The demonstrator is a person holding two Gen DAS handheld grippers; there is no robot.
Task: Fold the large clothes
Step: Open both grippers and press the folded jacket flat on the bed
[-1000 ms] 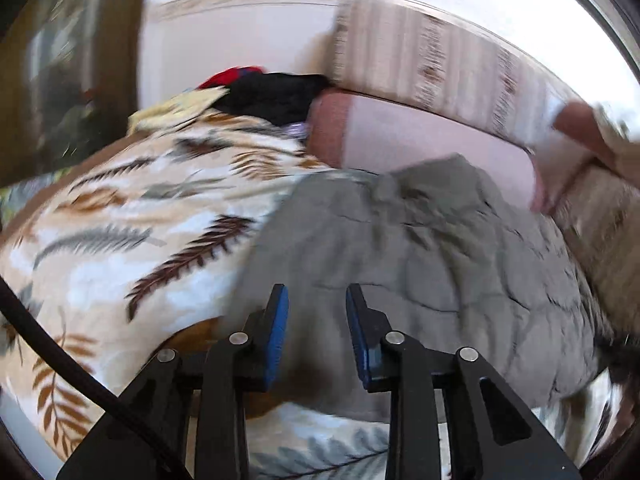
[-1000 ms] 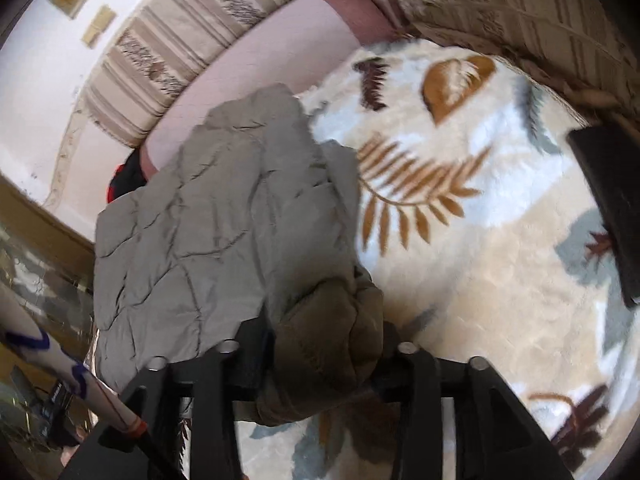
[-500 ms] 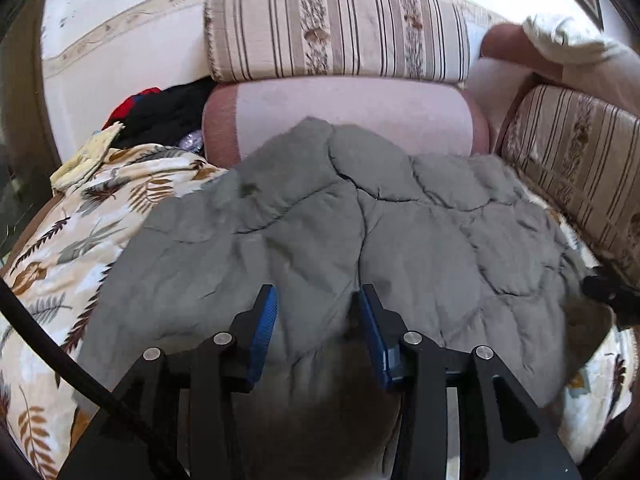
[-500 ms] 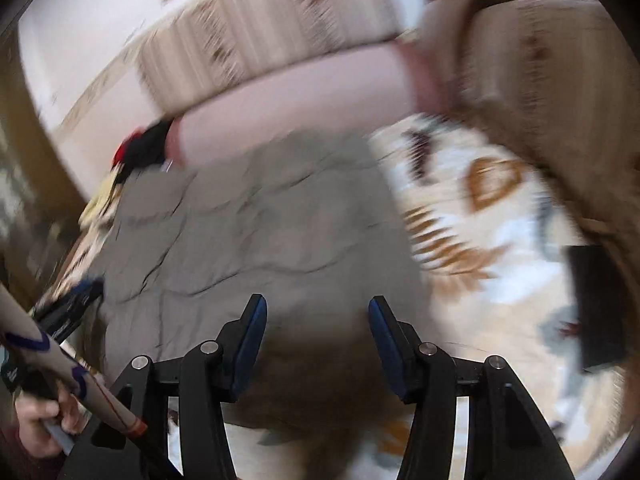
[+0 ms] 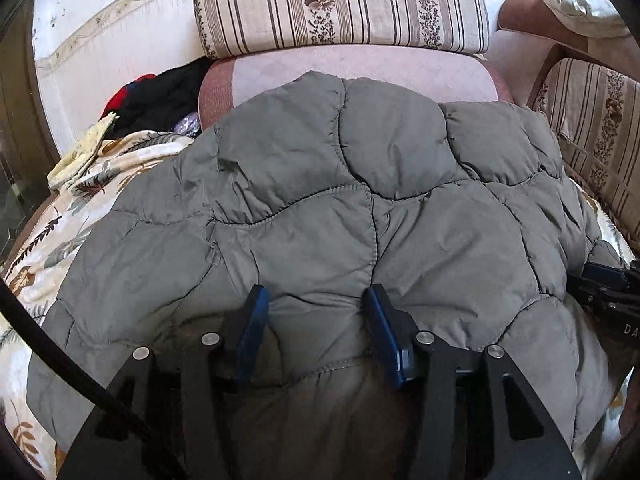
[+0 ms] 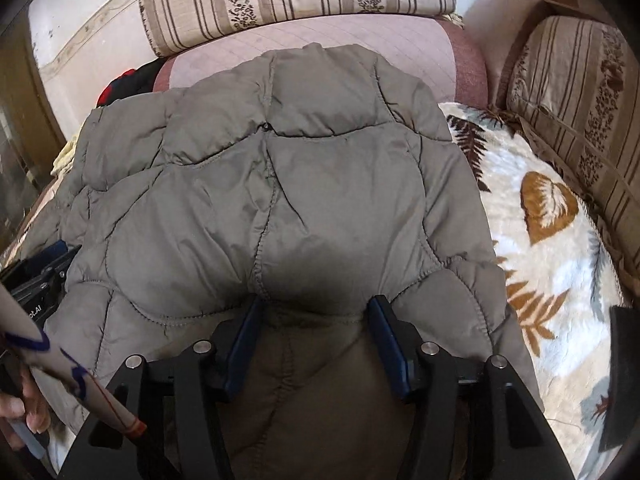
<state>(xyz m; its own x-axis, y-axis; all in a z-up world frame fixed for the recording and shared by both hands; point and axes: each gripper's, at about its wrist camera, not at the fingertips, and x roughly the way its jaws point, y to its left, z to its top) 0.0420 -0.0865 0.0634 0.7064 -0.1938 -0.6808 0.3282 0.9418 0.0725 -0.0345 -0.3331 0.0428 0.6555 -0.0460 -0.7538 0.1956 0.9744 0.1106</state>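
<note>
- Two grippers in play, both low at the near edge of a grey quilted jacket point(image 5: 320, 200).
- Left gripper point(image 5: 316, 308): blue-padded fingers point(image 5: 252, 332) spread apart, near hem of the jacket bulging up between them; pads alongside the fabric but not pressed together, so released rather than clamped.
- Right gripper point(image 6: 314, 312): same stance, fingers point(image 6: 386, 340) held wide, puffy hem lying between them, nothing pinched.
- Jacket point(image 6: 280, 184) spread flat across the middle of both views, filling most of each frame, far end up against a pink cushion point(image 5: 360, 68) at upper centre.
- Lying on a cream leaf-print blanket point(image 6: 540, 220), visible at right in the right wrist view and at left in the left wrist view point(image 5: 52, 232).
- Striped floral cushion point(image 5: 340, 4) standing behind the pink one along the top of the frame; a second striped cushion point(image 6: 580, 112) at upper right.
- Heap of black and red clothes point(image 5: 160, 96) at upper left, beside the pink cushion, with a pale yellow cloth point(image 5: 80, 152) just below it.
- Right gripper also seen at the right edge of the left wrist view point(image 5: 608, 288), touching the side of the jacket.
- Left gripper likewise at the left edge of the right wrist view point(image 6: 40, 280), against the opposite side.
- Dark flat object point(image 6: 624, 376) at lower right edge on the blanket, too cropped to identify.
</note>
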